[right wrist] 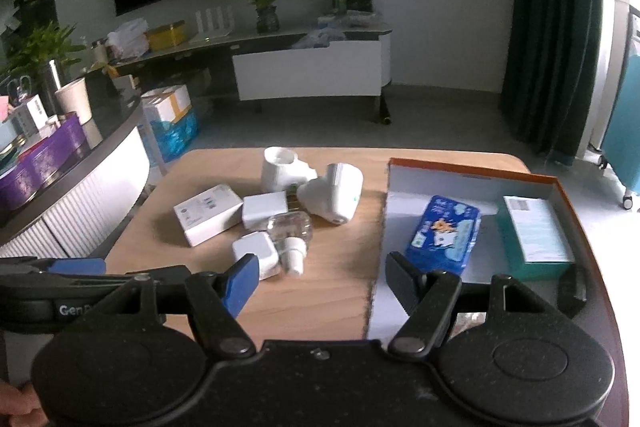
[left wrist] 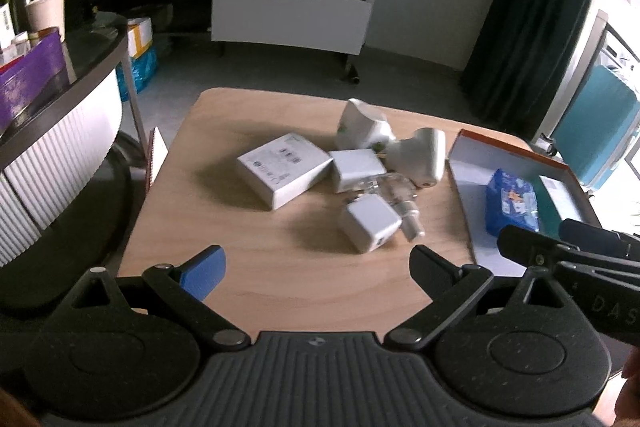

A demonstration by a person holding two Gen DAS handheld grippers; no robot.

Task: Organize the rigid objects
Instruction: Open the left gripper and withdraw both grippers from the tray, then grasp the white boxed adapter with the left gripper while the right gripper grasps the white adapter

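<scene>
A cluster of rigid objects lies on the wooden table [left wrist: 280, 279]: a white box [left wrist: 282, 169], a small white square box [left wrist: 357, 169], a white charger [left wrist: 370, 221], a clear bottle [left wrist: 400, 195] and two white plug-in devices [left wrist: 362, 125] [left wrist: 420, 155]. An open box [right wrist: 472, 179] with an orange rim holds a blue pack [right wrist: 444, 233] and a teal box [right wrist: 534, 235]. My left gripper [left wrist: 318, 267] is open and empty, near the charger. My right gripper [right wrist: 320, 277] is open and empty, at the open box's near-left edge.
A curved white and dark counter [right wrist: 80, 195] with purple boxes stands left of the table. A TV console with plants [right wrist: 264, 47] is at the back wall. A dark curtain [right wrist: 556, 27] and a teal suitcase [left wrist: 596, 131] are at the right.
</scene>
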